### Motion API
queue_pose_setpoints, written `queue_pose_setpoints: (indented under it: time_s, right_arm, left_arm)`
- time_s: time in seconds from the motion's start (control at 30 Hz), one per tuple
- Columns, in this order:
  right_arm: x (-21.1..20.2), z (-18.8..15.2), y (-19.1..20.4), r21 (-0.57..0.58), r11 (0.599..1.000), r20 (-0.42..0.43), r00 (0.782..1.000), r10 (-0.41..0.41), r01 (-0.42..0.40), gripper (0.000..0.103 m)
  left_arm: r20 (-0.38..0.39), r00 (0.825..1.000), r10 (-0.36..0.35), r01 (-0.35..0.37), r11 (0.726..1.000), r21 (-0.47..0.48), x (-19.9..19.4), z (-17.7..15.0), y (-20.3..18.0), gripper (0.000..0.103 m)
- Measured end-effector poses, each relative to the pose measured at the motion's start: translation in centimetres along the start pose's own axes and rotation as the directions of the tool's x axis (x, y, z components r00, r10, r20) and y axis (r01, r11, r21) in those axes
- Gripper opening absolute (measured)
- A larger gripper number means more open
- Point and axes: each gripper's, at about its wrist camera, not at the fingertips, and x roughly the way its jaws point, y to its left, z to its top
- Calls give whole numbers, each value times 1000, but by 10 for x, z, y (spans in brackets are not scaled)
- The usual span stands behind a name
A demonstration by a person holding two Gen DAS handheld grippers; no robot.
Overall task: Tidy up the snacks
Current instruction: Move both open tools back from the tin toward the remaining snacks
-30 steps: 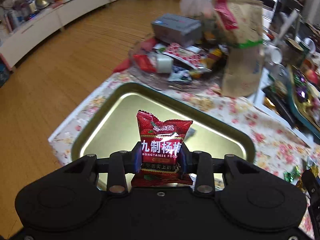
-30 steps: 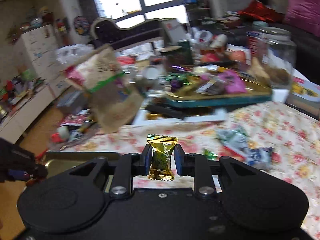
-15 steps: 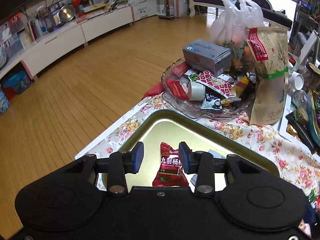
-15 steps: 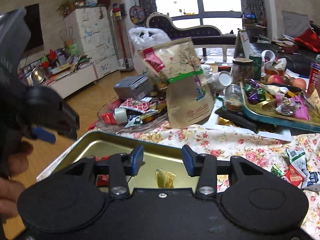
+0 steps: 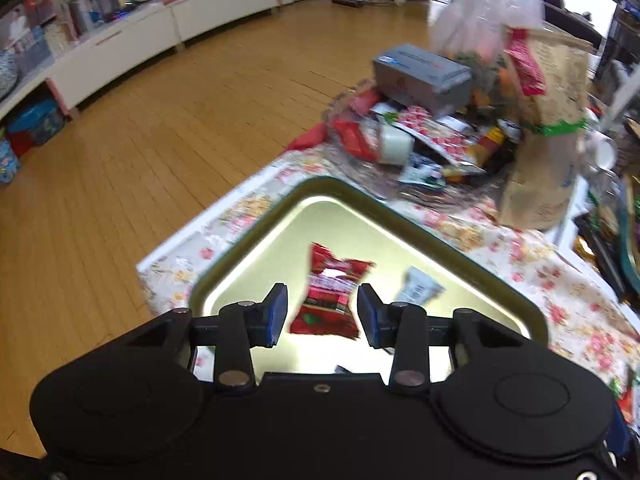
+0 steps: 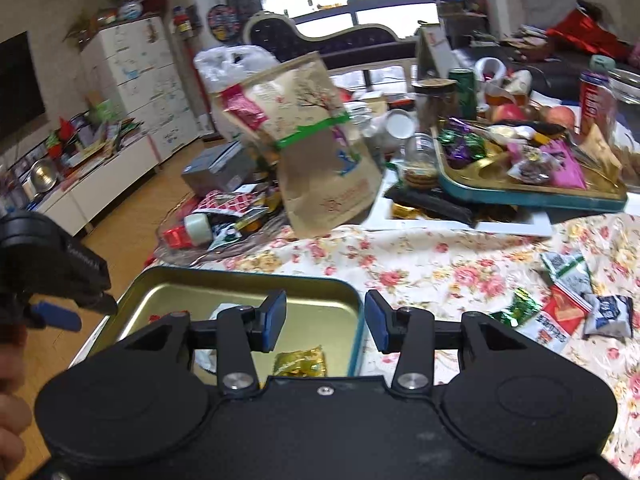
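Both my jaws stand apart and hold nothing: my left gripper [image 5: 322, 311] and my right gripper [image 6: 325, 320] each show bare blue pads with a wide gap between them. A second ago the left was clamped on the red snack packet [image 5: 332, 302] and the right on the gold candy [image 6: 300, 363]; half a second ago both had let go, and they remain spread now. The red packet lies flat on the floor of the gold tin tray [image 5: 248, 248], seen through the gap of my left jaws, touching neither pad. A small white packet [image 5: 420, 289] lies just beyond my left gripper's right pad, also in the tray. The gold candy lies on the tray floor below and between my right jaws, close to the tray's right wall.

The tray's rim runs ahead of both grippers; the flowered tablecloth [image 6: 420, 264] beyond it is bare up to the brown paper bag [image 6: 320, 152] and the glass dish of snacks [image 5: 420, 140]. The table edge drops to the wooden floor [image 5: 160, 120] left of my left jaws. Loose packets [image 6: 568, 304] lie on the cloth right of my right jaws, well apart from the pad.
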Motion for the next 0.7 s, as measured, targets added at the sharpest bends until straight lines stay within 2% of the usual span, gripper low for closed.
queue_pose_setpoints:
  time_s: [0.2,0.43,0.57,0.7]
  right_arm:
    - [3,-2,-17,-13,999,-23,998,-51,51,49]
    - [0,-14,-53,-26,990,-44,989,-138,137,49]
    - [-3,-23,-85,-12,978,-58,976,-209,209,50]
    - [-9,-34,-119,17,954,-76,952,-298,300,55]
  left_arm:
    - [8,998,-67,65,987,148,-11,-17,-41,48]
    - [-16,990,-138,137,948,288,-17,-39,-91,48]
    - [-68,979,-193,204,916,345,-17,-54,-118,49]
    - [-125,968,-218,250,885,392,-15,-74,-144,49]
